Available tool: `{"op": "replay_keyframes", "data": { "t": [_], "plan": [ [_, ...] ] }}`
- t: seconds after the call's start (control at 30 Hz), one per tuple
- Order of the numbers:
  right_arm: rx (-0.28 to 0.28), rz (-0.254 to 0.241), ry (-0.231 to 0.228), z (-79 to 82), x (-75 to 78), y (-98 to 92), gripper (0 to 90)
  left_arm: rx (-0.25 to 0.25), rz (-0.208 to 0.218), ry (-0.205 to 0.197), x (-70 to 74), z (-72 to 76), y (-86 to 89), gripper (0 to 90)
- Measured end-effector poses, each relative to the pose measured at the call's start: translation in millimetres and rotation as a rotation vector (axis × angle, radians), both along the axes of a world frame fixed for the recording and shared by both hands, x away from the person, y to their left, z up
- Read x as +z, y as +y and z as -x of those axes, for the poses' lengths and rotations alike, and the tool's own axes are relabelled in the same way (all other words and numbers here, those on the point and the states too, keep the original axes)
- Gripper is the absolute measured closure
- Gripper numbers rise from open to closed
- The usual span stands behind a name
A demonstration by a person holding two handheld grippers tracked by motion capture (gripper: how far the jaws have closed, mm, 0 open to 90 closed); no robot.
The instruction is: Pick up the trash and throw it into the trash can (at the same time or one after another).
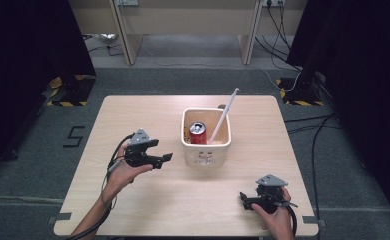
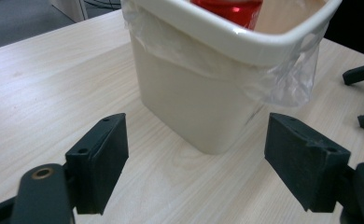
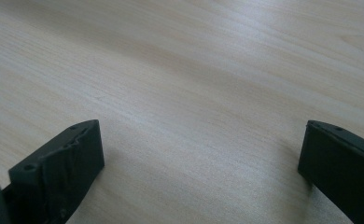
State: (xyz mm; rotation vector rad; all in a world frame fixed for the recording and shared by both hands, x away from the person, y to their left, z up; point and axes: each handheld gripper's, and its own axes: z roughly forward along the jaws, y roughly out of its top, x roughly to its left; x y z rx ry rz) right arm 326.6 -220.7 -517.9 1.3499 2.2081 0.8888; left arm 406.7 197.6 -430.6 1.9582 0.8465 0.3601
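Up close, the left gripper [image 2: 196, 158] has its jaws spread wide with nothing between them. Straight ahead of that gap, just beyond the jaw tips, stands the cream bin [image 2: 194, 98], its near corner facing the opening; jaws and bin are apart. A clear plastic liner [image 2: 283, 81] folds over its rim and hangs down the wall. Inside, past the rim, sits a red can [image 2: 229, 9]. From above, a white straw [image 1: 223, 117] leans out of the bin beyond the can.

The right gripper [image 3: 201, 168] also has its jaws wide apart and holds nothing; between and ahead of them lies bare wooden table [image 3: 194, 84]. In the high view it rests low near the table's near edge, well apart from the bin.
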Motion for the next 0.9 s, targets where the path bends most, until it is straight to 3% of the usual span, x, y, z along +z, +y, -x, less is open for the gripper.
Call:
{"op": "replay_keyframes", "data": {
  "t": [0.37, 0.9],
  "plan": [
    [-0.001, 0.0, 0.002, 0.3, 0.2, 0.3, 0.2, 0.013, -0.033, -0.018, -25.9, 15.6, 6.6, 21.9],
    [0.003, -0.002, 0.001, 0.7, 0.0, 1.0, 0.3, 0.018, -0.053, 0.009, -57.6, 26.2, 9.7, 21.9]
  ]
}}
